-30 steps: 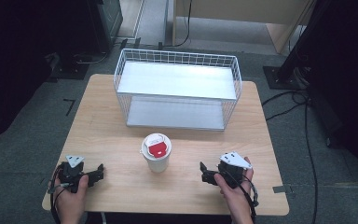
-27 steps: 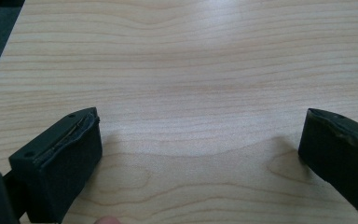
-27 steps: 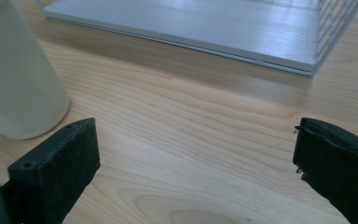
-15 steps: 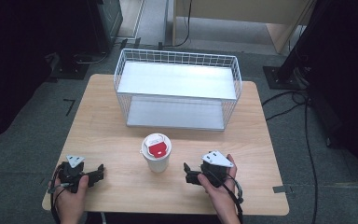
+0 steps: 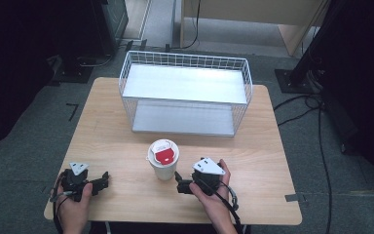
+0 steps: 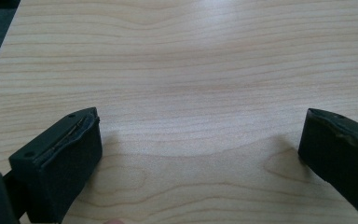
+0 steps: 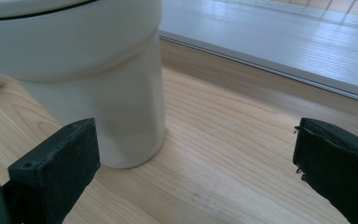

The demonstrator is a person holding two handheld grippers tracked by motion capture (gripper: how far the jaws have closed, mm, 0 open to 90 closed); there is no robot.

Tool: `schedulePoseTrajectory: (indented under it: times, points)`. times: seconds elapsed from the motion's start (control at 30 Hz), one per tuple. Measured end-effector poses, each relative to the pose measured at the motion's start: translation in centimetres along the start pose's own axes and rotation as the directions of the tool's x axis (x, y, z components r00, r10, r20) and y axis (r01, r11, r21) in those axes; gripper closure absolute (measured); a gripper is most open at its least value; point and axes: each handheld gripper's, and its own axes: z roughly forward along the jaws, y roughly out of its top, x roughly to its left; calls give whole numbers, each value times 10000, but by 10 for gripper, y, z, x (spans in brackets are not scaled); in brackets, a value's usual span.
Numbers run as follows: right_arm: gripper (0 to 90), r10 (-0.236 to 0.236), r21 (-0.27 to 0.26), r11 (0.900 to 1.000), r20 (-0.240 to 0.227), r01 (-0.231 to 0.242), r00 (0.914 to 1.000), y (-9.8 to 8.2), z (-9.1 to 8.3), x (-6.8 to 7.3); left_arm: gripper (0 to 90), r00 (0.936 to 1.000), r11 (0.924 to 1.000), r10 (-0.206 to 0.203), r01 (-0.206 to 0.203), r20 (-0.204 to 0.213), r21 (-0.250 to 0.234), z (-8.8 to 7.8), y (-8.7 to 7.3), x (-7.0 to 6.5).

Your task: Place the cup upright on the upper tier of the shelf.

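White paper cup with white lid and red tab (image 5: 163, 159) upright at frame centre on pale wooden bench (image 5: 126, 146), below white wire basket (image 5: 185, 92). Right claw (image 5: 179, 181) just right of cup, jaws wide, empty, likely lining up a side grasp. Left claw (image 5: 102, 179) parked lower left, jaws wide, empty.

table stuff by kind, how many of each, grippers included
white paper cup with red-and-white lid: 1
white wire basket: 1
black handheld grippers: 2 (left gripper, right gripper)
total: 4
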Motion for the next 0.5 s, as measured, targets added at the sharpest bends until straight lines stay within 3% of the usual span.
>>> schedulePoseTrajectory:
  times: [0.5]
  points:
    - [38,95,-437,9990,-809,-130,9967,-2,17,23,0,10000,10000,22,-22,25,10,0,0,0]
